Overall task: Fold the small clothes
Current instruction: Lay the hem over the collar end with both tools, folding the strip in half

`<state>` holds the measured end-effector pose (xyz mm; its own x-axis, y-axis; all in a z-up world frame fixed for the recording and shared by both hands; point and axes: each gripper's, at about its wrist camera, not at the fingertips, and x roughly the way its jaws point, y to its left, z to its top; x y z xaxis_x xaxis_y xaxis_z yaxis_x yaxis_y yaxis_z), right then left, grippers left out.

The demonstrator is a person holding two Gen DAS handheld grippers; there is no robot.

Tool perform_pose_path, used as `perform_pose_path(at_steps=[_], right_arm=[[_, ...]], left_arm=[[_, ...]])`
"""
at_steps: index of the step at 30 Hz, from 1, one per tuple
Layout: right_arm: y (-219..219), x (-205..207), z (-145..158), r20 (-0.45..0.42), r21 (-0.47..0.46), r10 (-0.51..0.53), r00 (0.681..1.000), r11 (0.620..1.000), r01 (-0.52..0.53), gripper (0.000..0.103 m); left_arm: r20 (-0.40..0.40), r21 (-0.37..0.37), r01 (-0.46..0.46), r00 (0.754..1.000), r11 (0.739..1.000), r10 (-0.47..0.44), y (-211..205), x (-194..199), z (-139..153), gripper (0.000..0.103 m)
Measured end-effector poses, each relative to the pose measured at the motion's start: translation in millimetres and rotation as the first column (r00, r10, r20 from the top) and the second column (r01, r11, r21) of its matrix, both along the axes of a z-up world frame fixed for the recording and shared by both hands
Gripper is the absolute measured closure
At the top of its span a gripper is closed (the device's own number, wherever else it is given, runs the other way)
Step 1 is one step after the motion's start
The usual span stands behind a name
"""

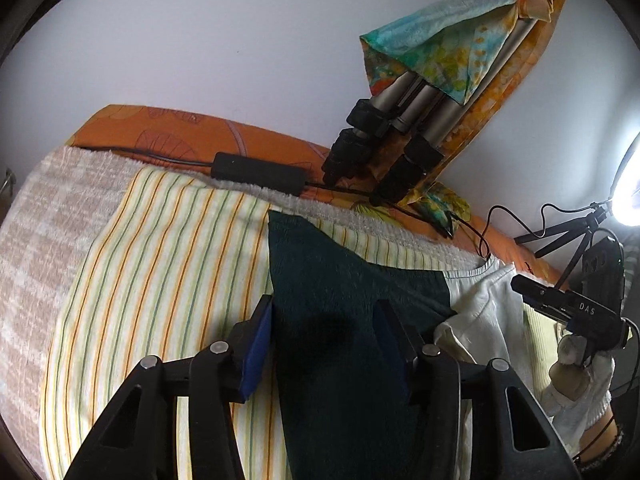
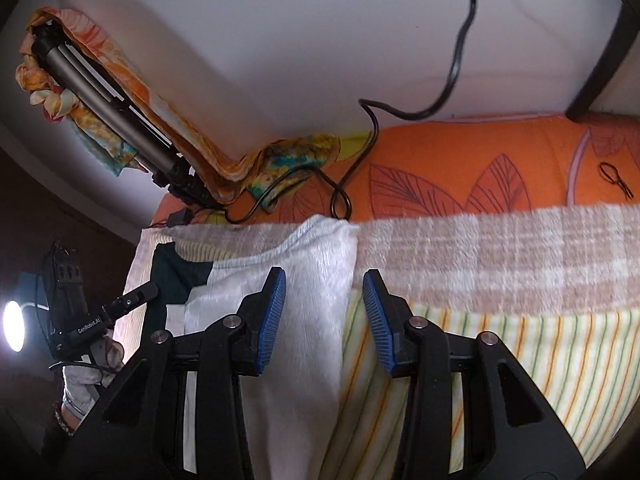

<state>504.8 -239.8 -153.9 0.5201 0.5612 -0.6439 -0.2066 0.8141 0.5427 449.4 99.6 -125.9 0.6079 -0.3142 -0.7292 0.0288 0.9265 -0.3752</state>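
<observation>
The small dark green and white knit garment (image 1: 352, 280) lies flat on the yellow-striped cotton sheet (image 1: 160, 264), green panel toward the left gripper, white panel (image 2: 296, 280) toward the right. No container is in view; the garment rests directly on the bedding.

Left gripper (image 1: 324, 344): jaws spread wide, blue pads either side of the green panel, nothing clamped.

Right gripper (image 2: 325, 316): jaws likewise spread, straddling the white panel's edge at 12 o'clock, nothing clamped.

Under the sheet, a beige checked terry towel (image 2: 500, 256). Beyond it at 12 o'clock, an orange leaf-print bedcover (image 2: 460, 168). A grey folded tripod (image 1: 420, 116), wrapped in a multicoloured cloth (image 1: 432, 52), leans on the wall at 1 o'clock in the left view. A black cable (image 2: 460, 52) trails down the wall.
</observation>
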Motion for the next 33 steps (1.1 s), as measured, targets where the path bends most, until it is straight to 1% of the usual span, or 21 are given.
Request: perform_pose_path(at_steps=[1,2,3,4,6,7,10,13,18,22,24,30,33], right_arm=[[2,1,0,0.004,-0.004,0.004,1.000,1.000,-0.004,0.066],[5,3,0,0.008,-0.004,0.012,1.000,1.000,-0.012,0.080],[8,4,-1,0.005,-0.008,0.024,1.000,1.000,-0.024,0.089],[11,5,-2,-0.007,-0.026,0.032,0.999,0.999,-0.032,0.095],[15,4,0,0.004,-0.055,0.028,1.000,0.998,-0.027,0.097],[15,3,1,0.010,-0.056,0.027,1.000,0.998,-0.026,0.098],[11,-2,11,0.027,-0.043,0.019,0.999,0.999,-0.018,0.099],[7,-8,23,0.056,-0.024,0.020,0.998,1.000,-0.019,0.099],[2,-28,47,0.104,0.007,0.030,0.994,0.999,-0.031,0.099],[-6,-51,66,0.135,0.027,0.037,0.990,0.999,-0.041,0.099],[-7,-65,74,0.142,0.031,0.039,0.989,0.999,-0.044,0.099],[-13,-116,99,0.174,0.043,0.049,0.984,0.997,-0.057,0.100],[-13,-144,107,0.184,0.037,0.058,0.981,0.997,-0.066,0.099]], left_arm=[[0.004,0.003,0.003,1.000,1.000,-0.003,-1,2,-1,0.068],[0.005,0.003,0.007,1.000,1.000,-0.007,-1,4,-1,0.073],[0.006,-0.003,0.012,1.000,1.000,-0.012,-1,5,-3,0.080],[0.011,-0.014,0.017,1.000,1.000,-0.017,-1,7,-4,0.089],[0.014,-0.029,0.024,1.000,0.999,-0.023,0,8,-5,0.100],[0.022,-0.034,0.025,0.999,0.999,-0.024,0,7,-5,0.102],[0.063,-0.028,0.037,0.997,0.999,-0.035,-3,0,3,0.103],[0.089,-0.039,0.048,0.995,0.998,-0.044,-5,-7,13,0.103],[0.135,-0.028,0.081,0.988,0.996,-0.077,-11,-28,35,0.103],[0.159,-0.030,0.093,0.983,0.995,-0.087,-13,-50,52,0.103],[0.167,-0.017,0.099,0.981,0.995,-0.094,-14,-61,58,0.103],[0.200,0.009,0.128,0.972,0.992,-0.127,-25,-105,78,0.103],[0.210,0.022,0.137,0.968,0.990,-0.139,-26,-134,89,0.103]])
